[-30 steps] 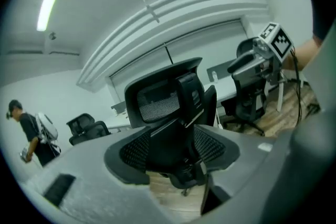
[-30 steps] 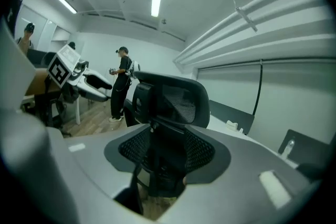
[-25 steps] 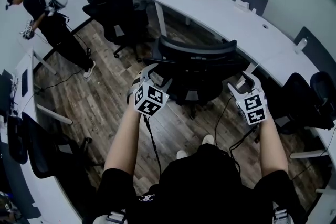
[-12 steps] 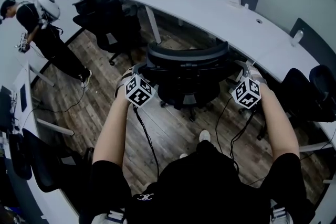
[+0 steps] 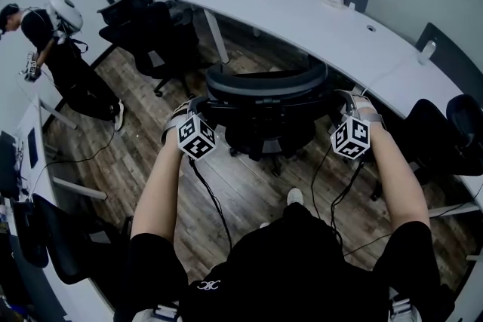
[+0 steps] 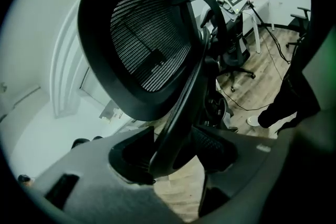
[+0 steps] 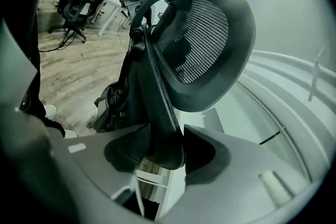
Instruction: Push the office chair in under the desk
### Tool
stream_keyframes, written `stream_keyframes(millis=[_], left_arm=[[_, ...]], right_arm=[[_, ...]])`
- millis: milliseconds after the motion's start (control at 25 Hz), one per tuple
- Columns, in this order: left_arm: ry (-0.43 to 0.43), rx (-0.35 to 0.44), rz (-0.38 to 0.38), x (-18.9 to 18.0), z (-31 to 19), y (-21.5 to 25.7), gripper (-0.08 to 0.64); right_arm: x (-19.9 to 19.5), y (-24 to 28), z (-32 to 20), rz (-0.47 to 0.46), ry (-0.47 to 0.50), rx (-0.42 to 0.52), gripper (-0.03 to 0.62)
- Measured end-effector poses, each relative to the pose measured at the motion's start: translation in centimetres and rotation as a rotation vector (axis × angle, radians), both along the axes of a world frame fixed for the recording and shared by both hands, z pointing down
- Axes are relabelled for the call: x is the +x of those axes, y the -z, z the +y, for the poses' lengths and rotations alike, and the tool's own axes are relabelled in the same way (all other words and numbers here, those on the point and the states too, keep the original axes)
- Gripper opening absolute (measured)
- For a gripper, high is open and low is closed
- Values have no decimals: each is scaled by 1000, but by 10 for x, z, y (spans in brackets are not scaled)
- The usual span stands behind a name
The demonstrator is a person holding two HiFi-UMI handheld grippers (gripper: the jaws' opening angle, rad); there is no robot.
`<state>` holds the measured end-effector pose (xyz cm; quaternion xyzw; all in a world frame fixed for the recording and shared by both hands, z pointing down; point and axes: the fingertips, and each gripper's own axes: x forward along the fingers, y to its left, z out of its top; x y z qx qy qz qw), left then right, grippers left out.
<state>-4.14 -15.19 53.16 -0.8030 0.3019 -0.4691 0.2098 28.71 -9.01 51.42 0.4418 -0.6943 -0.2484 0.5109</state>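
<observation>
Though near desk [image 5: 302,11], chair [image 5: 266,87] out.

1. The office chair [image 5: 266,83] is showing a black open-weave mesh back, set inside a smooth, faintly glossy black plastic frame.
2. The counter [image 5: 302,11] is looking smooth and matt white, like laminate.
3. The floor [image 5: 136,124] is showing grey-brown wood-grain planks with a dull sheen.
4. The person's shirt [image 5: 294,268] is reading as matt black cloth.

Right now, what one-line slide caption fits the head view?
Left gripper and right gripper, jaws just closed on either side of the chair back, chair facing the desk.
</observation>
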Motion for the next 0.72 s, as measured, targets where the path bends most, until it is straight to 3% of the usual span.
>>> stream_keyframes(millis=[720], left_arm=[[-13, -13, -4, -1, -18, -1, 224]], right_arm=[[-1, -2, -10, -59, -57, -39, 210]])
